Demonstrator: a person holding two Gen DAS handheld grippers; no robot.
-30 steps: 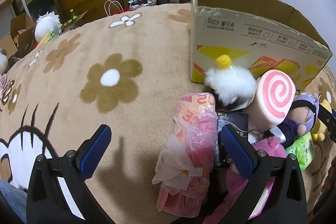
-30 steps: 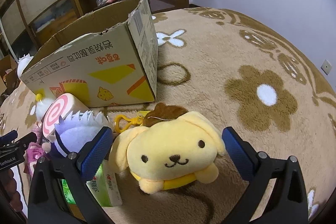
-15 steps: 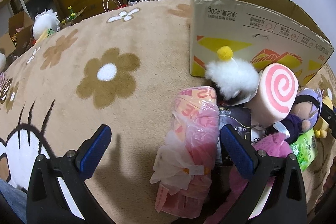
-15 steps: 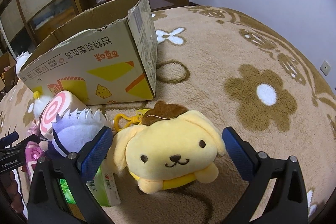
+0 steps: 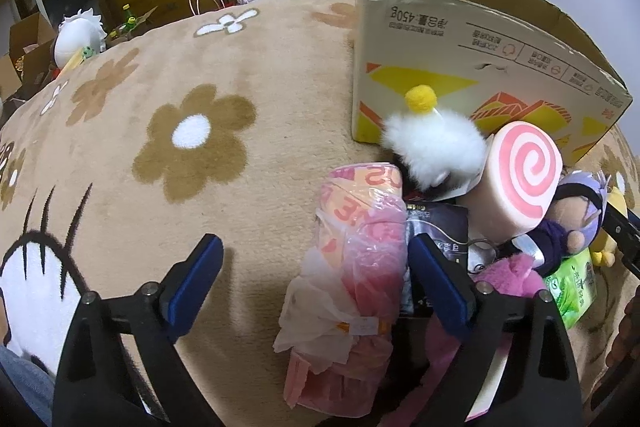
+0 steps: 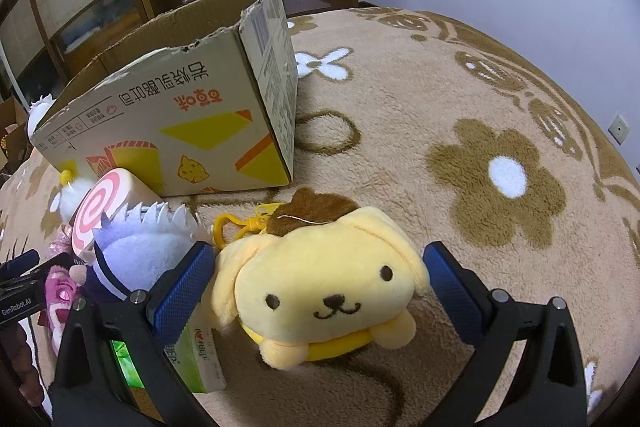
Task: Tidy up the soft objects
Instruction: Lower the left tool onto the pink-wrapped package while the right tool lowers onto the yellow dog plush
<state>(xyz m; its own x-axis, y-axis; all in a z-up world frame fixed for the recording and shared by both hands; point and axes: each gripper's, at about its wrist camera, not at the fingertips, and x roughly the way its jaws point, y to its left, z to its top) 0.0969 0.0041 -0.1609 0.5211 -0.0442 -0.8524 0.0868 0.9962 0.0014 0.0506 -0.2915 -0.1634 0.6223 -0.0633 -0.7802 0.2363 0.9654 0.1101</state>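
Straddling the yellow dog plush [image 6: 320, 283] with the right hand-held gripper [image 6: 320, 291], jaws spread wide, one blue pad at each side of the head and neither visibly pressing in; nothing gripped yet. Lined up that way, most likely, so a single squeeze takes the round head across its widest soft part. Sitting on the flower-patterned carpet [image 6: 496, 179], face toward the camera, yellow clip [image 6: 228, 227] trailing behind toward the cardboard box [image 6: 192, 123]. Open-topped and just behind the pile, so probably the drop-off for all of it.

Over on the other side, hovering wide open too: left hand-held gripper [image 5: 316, 279], empty, low over the carpet with the pink bagged bundle [image 5: 352, 279] lying between its pads, close against the right-hand pad. Looks like the next pick, though no contact can be confirmed.

Heaped between the two: white fluffy plush [image 5: 432, 151] with its yellow pompom leaning against the box wall, pink swirl roll cushion [image 5: 520, 179], purple-haired doll [image 5: 576, 219], green tissue pack [image 5: 572, 287] underneath. Crowded together, so worth lifting straight up to avoid dragging neighbours along
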